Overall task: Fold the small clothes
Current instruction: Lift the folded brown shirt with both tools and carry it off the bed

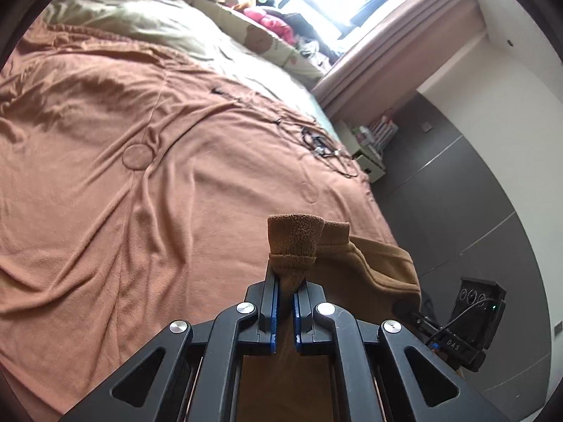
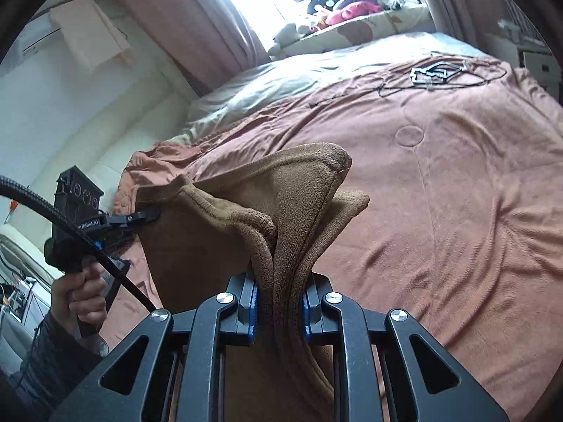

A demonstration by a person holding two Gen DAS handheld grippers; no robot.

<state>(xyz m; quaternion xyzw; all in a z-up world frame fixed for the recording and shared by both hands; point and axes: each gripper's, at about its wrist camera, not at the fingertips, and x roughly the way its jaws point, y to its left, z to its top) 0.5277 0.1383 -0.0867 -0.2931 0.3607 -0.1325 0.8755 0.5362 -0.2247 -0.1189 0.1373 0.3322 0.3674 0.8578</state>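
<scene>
A small brown knitted garment (image 1: pixel 369 267) hangs in the air above the bed, stretched between both grippers. My left gripper (image 1: pixel 285 302) is shut on one corner of it, whose hemmed tip sticks up past the blue pads. My right gripper (image 2: pixel 278 307) is shut on a bunched fold of the same brown garment (image 2: pixel 218 218), whose edge flares up above the fingers. In the right wrist view the left gripper (image 2: pixel 149 215) shows at the left, held by a hand (image 2: pixel 75 292), pinching the far corner. The garment's lower part is hidden behind the grippers.
An orange-brown bedspread (image 1: pixel 140 161) covers the bed (image 2: pixel 457 176) beneath. A tangle of black cable and metal bits (image 1: pixel 322 146) lies near its far edge. Pillows and soft toys (image 1: pixel 246 10) sit by the bright window. Grey floor (image 1: pixel 457 211) and white shelves lie to the right.
</scene>
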